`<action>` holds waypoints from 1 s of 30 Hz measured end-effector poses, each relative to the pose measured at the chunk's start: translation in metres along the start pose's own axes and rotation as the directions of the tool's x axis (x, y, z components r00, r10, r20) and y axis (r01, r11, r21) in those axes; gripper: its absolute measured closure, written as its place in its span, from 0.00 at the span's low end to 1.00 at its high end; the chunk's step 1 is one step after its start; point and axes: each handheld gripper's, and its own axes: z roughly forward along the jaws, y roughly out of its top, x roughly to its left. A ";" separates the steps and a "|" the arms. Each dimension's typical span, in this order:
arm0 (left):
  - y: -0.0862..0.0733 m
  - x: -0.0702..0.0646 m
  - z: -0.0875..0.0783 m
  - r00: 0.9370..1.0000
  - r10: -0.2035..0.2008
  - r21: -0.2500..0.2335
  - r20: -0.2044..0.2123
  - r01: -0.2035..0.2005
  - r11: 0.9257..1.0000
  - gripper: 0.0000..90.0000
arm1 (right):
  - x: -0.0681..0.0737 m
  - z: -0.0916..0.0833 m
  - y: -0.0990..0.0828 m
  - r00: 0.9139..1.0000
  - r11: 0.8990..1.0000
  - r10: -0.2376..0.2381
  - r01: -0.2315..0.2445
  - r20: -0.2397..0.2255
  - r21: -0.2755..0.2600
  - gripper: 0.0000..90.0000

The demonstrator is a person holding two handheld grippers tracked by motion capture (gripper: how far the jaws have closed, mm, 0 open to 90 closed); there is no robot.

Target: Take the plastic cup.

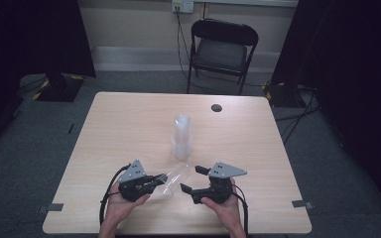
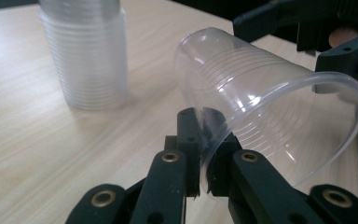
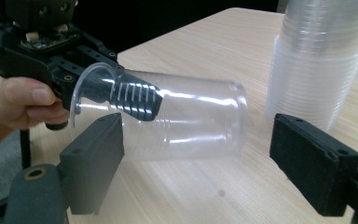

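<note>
High view: 1 clear plastic cup (image 1: 174, 178) lying on its side near the front edge of the bench (image 1: 129, 124), between the 2 grippers. Left gripper (image 1: 155, 180) at its rim end; right gripper (image 1: 194, 179) just beside its base end. 1 stack of clear cups (image 1: 181, 139) upright at bench centre, apart from the single cup. Folding chair (image 1: 222, 52) beyond the bench.

Left gripper view: jaws pressed together, pinching the cup wall at the rim (image 2: 205, 144), 1 jaw inside the cup and 1 outside. Cup held tilted, base towards the stack (image 2: 86, 56).

Right gripper view: jaws spread wide to either side of the cup (image 3: 168, 121), pads not touching it.

Progress, as judged: 1 cup stands separated from the stack and held by the left gripper. Left to do: right jaws to close on the cup body, then the cup to be placed or stood up.
</note>
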 end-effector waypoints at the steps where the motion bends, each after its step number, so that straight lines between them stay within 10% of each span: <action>1: 0.000 0.000 0.001 1.000 -0.005 0.004 0.004 0.005 1.000 0.96 | 0.001 0.001 0.000 1.000 1.000 -0.013 0.013 0.004 0.007 0.19; 14: 0.007 0.003 0.013 0.999 0.006 0.111 0.045 -0.011 0.994 0.96 | 0.004 0.007 0.006 0.991 0.990 -0.126 0.129 -0.045 0.050 0.16; 30: 0.022 0.010 0.013 0.997 -0.054 0.078 0.055 0.050 0.996 0.96 | 0.015 0.020 0.003 0.947 0.935 -0.317 0.320 -0.045 0.153 0.12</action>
